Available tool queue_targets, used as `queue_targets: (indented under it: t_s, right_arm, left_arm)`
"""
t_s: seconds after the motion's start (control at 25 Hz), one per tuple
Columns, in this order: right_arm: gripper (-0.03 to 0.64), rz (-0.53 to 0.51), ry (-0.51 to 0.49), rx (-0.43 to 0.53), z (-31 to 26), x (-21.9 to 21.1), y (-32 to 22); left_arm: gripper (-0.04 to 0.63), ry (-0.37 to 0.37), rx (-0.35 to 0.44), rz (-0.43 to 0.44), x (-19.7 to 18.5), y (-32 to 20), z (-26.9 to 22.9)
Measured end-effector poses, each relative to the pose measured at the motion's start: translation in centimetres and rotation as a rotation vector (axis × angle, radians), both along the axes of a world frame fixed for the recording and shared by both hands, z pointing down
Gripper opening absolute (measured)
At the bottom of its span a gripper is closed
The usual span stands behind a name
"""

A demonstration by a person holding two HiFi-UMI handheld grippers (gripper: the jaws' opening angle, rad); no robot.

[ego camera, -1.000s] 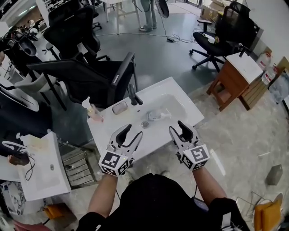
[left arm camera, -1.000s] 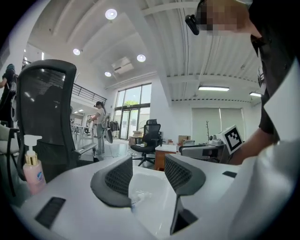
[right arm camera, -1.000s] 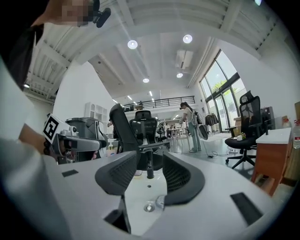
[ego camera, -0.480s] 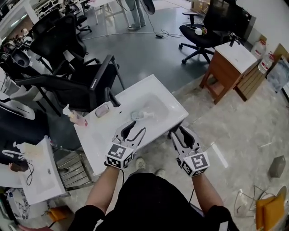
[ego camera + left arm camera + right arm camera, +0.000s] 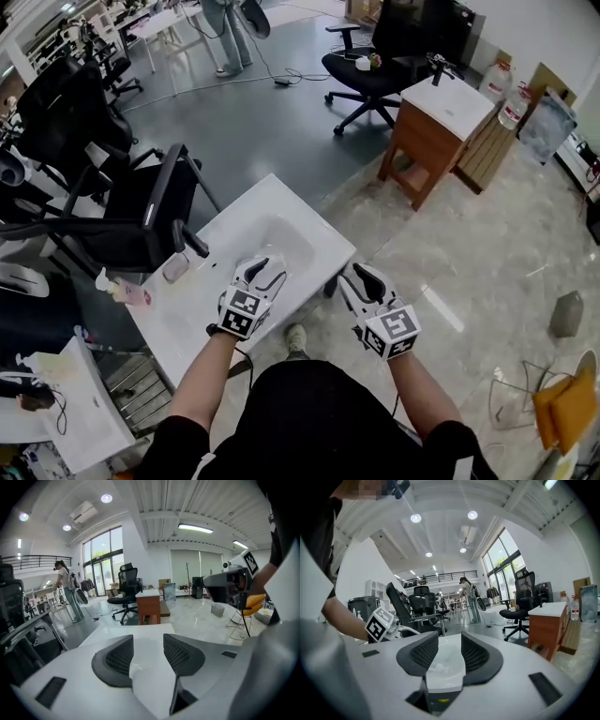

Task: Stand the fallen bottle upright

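Nearest the person, the right gripper (image 5: 362, 279) hangs just off the front edge of the white sink (image 5: 246, 202); its jaws have just been closing but stand parted with nothing between them. The left gripper (image 5: 266, 273) reaches over the sink, its jaws likewise released and empty. The fallen bottle cannot be made out for certain and most likely lies in the sink under or just ahead of the left gripper's tips, so the grasp, the tipping up and the release all remain, while farther off a soap dispenser (image 5: 131, 292) stands at the sink's left end before a black office chair (image 5: 141, 211).
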State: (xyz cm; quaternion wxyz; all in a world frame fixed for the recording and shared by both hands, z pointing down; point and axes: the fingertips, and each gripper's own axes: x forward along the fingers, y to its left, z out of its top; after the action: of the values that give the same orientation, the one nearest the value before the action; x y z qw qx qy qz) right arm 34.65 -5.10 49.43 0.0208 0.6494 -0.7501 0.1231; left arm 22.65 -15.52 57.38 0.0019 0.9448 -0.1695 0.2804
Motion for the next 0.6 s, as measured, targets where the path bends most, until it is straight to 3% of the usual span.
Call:
queue_targets:
  t_s: [0.36, 0.6]
  right_arm:
    - [0.163, 0.034, -0.012, -0.080, 1.4, 2.4, -3.1]
    - [0.163, 0.031, -0.005, -0.154, 2.9, 2.5, -3.9]
  left_arm:
    - [0.215, -0.226, -0.085, 0.083, 2.0, -3.9, 8.4]
    - [0.215, -0.332, -0.148, 0.108, 2.0, -5.6, 12.6]
